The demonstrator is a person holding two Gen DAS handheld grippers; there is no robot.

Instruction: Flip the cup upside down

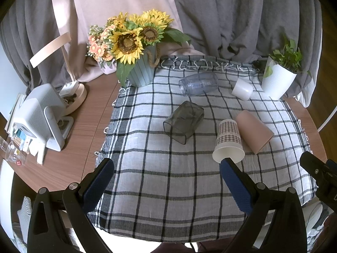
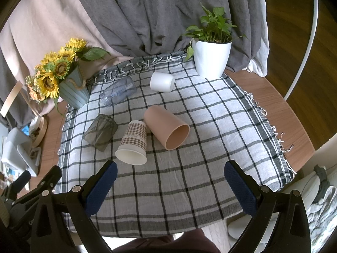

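Several cups lie on their sides on a checked cloth (image 1: 160, 172) (image 2: 189, 181): a plaid paper cup (image 1: 228, 141) (image 2: 133, 142), a pink cup (image 1: 253, 130) (image 2: 166, 129), a dark smoky cup (image 1: 183, 122) (image 2: 101, 131), a clear bluish cup (image 1: 198, 83) (image 2: 118, 91) and a white cup (image 1: 242, 89) (image 2: 162, 81). My left gripper (image 1: 166, 168) is open and empty, near the cloth's front, its right fingertip just before the paper cup's mouth. My right gripper (image 2: 170, 171) is open and empty, just in front of the paper cup and pink cup.
A sunflower pot (image 1: 139, 71) (image 2: 71, 92) stands at the cloth's back left, a white plant pot (image 1: 276, 84) (image 2: 210, 61) at the back right. A white device (image 1: 42, 116), a lamp base (image 1: 75, 97) and clutter sit on the wooden table (image 1: 80, 130) at left. Grey curtains hang behind.
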